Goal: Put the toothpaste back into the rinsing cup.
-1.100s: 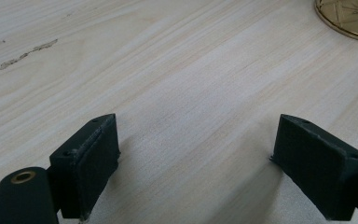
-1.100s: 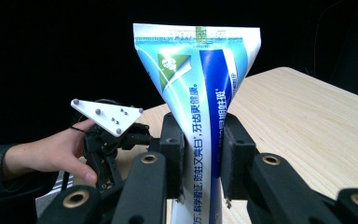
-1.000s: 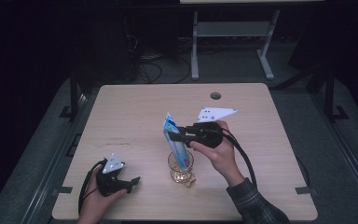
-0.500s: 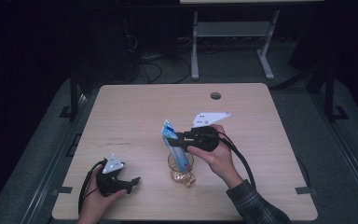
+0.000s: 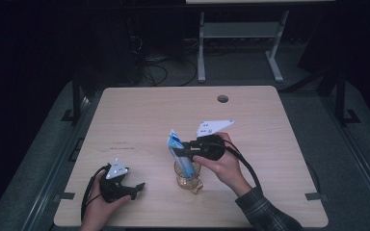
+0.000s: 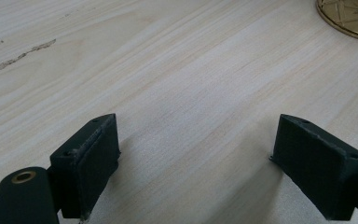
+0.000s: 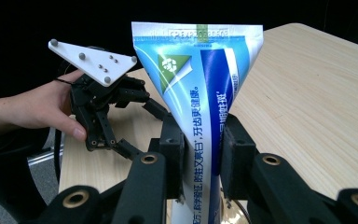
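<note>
A blue and white toothpaste tube stands crimped end up with its lower end inside a clear amber glass near the table's front middle. My right gripper is shut on the tube from the right, pads pressing its sides. At the front left, my left gripper rests low on the table, open with nothing between its jaws. In the left gripper view the glass's base rim peeks in at the top right, and that gripper faces bare wood.
The light wooden table has a round cable hole at the back right. A metal frame leg stands on the dark floor behind the table. In the right gripper view the other hand holds its gripper at the table's edge.
My right gripper has lowered the tube slightly, deeper into the glass, and shifted a little toward me. The left gripper has stayed put.
</note>
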`<act>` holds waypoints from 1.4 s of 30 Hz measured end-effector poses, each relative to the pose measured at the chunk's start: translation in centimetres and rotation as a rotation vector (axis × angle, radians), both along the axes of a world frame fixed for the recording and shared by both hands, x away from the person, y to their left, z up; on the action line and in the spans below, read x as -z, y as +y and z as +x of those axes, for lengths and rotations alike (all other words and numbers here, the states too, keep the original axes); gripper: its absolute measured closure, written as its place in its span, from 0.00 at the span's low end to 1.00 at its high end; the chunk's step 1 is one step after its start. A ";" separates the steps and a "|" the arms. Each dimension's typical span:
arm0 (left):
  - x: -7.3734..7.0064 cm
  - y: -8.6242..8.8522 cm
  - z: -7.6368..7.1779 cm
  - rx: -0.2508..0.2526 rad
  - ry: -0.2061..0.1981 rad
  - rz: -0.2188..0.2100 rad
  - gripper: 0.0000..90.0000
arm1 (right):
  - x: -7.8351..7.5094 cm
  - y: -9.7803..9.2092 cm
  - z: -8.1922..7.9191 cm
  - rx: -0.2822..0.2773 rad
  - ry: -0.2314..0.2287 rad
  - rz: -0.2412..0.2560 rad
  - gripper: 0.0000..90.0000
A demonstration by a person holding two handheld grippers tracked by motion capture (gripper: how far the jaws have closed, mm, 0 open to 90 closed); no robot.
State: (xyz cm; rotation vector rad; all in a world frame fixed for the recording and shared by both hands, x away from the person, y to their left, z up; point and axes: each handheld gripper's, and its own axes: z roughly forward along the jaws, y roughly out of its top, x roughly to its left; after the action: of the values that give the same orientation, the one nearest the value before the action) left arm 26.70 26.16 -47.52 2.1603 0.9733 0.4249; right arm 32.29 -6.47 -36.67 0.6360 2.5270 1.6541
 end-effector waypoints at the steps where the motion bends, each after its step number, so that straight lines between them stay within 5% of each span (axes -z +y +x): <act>1: 0.0 0.0 0.0 0.000 0.000 0.000 0.15 | 0.0 0.0 0.0 -0.001 0.001 -0.002 0.81; 22: 0.0 0.0 0.0 0.000 -0.002 0.000 0.15 | 0.6 -0.6 -0.1 -0.005 0.002 -0.010 0.78; 37: 0.0 0.0 0.0 0.000 -0.001 0.000 0.15 | 0.3 -1.3 0.0 0.031 -0.009 0.001 0.49; 42: 0.0 0.0 0.0 -0.001 -0.001 0.000 0.15 | 0.2 -2.4 -0.1 0.046 -0.010 0.012 0.46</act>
State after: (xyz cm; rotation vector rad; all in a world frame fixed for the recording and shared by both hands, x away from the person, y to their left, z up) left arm 26.68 26.15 -47.53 2.1599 0.9735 0.4259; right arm 32.21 -8.89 -36.90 0.6789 2.4780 1.6545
